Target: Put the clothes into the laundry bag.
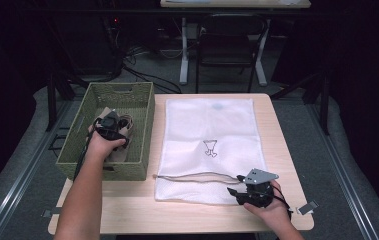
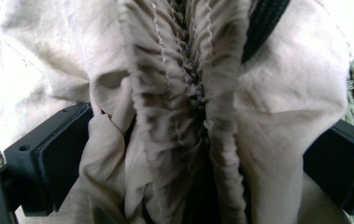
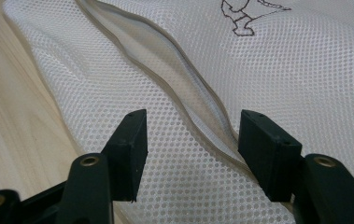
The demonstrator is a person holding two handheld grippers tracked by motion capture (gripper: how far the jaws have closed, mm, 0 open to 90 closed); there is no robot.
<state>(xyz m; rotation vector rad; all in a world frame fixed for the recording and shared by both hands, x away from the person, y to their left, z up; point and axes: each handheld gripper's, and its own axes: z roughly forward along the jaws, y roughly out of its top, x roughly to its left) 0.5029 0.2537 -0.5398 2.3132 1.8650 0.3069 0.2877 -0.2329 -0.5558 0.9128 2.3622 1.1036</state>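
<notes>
Wooden table [image 1: 282, 150]: right gripper [image 3: 191, 140] spread over mesh bag [image 3: 258, 84]; left gripper [image 2: 198, 158] spread around beige cloth [image 2: 165, 93].

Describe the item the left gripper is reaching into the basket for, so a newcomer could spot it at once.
On the table's left side sits a green woven basket. Inside it, between the left gripper's wide jaws, lies a beige cloth garment with a gathered, stitched band. Its dull tan colour and crumpled folds set it apart from the flat white mesh bag spread beside the basket.

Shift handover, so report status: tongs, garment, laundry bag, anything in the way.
Left tongs in green basket, jaws wide around bunched beige garment. Right tongs open over white mesh bag, at its zipper. Nothing blocking the bag.
</notes>
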